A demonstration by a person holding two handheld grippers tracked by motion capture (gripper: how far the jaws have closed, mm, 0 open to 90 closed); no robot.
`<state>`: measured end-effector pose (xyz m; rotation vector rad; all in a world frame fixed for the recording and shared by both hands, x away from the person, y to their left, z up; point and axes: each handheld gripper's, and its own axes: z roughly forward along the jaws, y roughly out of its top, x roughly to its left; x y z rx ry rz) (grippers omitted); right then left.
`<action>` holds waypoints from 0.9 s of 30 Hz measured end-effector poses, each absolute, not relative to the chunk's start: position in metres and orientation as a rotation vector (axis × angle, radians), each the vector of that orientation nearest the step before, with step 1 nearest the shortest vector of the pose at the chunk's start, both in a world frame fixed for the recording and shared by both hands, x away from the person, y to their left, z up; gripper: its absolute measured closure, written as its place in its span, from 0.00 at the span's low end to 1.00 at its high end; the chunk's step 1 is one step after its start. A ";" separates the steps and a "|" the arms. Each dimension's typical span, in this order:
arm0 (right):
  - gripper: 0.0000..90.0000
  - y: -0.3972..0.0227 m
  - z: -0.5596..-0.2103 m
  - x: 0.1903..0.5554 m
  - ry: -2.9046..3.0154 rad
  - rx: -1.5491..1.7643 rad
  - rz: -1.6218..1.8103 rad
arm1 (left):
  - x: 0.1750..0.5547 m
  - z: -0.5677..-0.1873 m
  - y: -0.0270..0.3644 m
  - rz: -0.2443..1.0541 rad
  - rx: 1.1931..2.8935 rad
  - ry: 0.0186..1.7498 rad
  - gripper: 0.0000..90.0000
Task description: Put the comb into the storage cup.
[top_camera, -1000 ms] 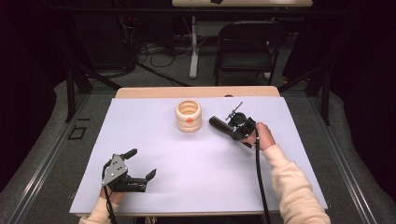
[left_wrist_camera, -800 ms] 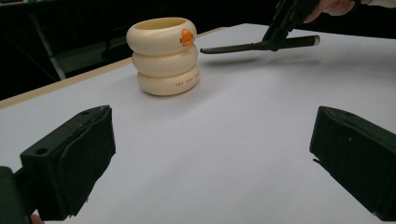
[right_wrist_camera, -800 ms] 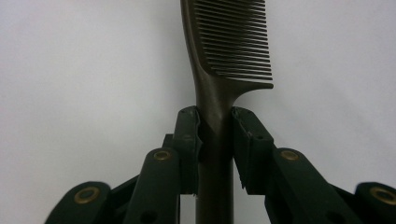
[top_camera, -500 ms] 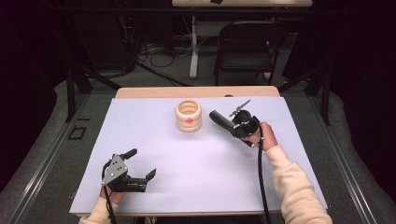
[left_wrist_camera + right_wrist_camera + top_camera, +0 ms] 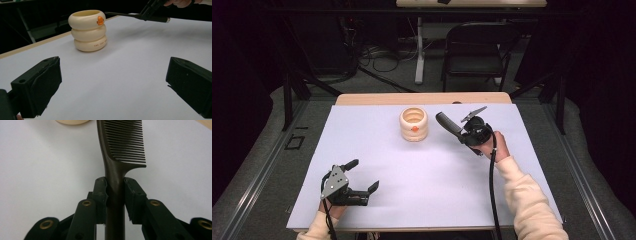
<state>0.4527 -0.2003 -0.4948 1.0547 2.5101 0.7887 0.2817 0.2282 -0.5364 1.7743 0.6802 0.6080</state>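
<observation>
Right gripper view: the right gripper [image 5: 115, 195] clamps a dark comb [image 5: 120, 152] by its handle, just right of the cream ringed holder [image 5: 413, 124]. Keep the comb aligned over the opening — teeth clear of the rim. The left gripper [image 5: 360, 176] rests open, empty.

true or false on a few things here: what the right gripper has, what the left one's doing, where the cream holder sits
1. The right gripper is shut on a dark comb. True.
2. The left gripper holds the comb. False: its jaws stand open with nothing between them.
3. The cream ringed holder stands upright on the white table sheet. True.
4. The comb rests inside the holder. False: it is held beside the holder, apart from it.
</observation>
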 end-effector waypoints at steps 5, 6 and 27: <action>0.81 -0.201 -0.493 0.451 2.483 1.048 0.821 | 0.282 -0.536 0.228 0.608 1.774 0.680 0.00; 0.81 -0.201 -0.493 0.451 2.480 1.052 0.827 | 0.282 -0.536 0.228 0.608 1.773 0.681 0.00; 0.81 -0.195 -0.490 0.445 2.399 1.015 0.948 | 0.282 -0.536 0.228 0.607 1.775 0.679 0.00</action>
